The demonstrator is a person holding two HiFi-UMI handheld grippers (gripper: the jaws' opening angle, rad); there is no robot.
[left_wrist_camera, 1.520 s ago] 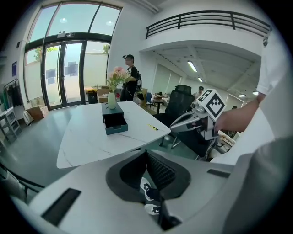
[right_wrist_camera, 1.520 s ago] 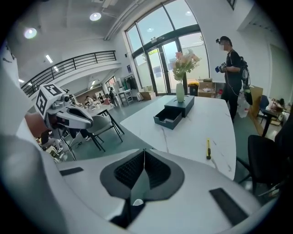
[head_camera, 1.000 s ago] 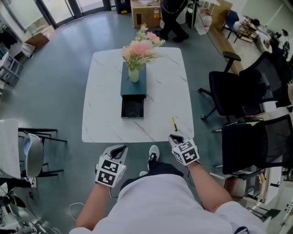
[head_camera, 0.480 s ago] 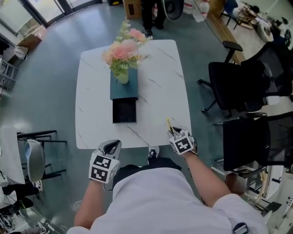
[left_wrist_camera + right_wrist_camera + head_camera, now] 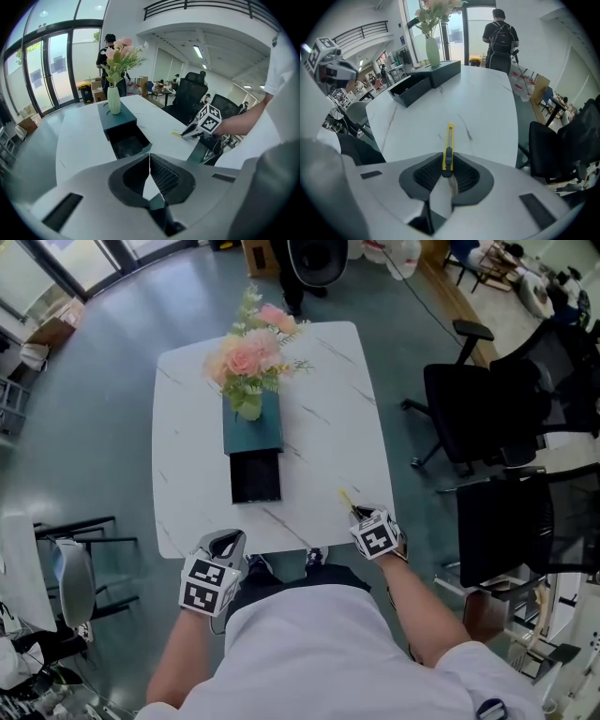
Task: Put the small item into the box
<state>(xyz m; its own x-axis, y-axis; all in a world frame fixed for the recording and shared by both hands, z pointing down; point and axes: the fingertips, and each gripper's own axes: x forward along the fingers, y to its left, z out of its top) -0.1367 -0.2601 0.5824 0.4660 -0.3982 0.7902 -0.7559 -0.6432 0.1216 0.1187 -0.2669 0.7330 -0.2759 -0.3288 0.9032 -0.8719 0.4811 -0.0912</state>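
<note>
Table edge (image 5: 281, 526), yellow cutter (image 5: 449, 138) in right gripper (image 5: 448, 165)

The near end of the yellow cutter (image 5: 448, 140) is hidden between the jaws of the right gripper (image 5: 447, 166), and the inside of the box (image 5: 255, 476) is too dark to tell

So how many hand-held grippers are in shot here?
2. The left hand-held gripper hangs at the white marble table's near edge, jaws together, empty. The right hand-held gripper is at its near right corner, shut on the yellow utility knife.
</note>
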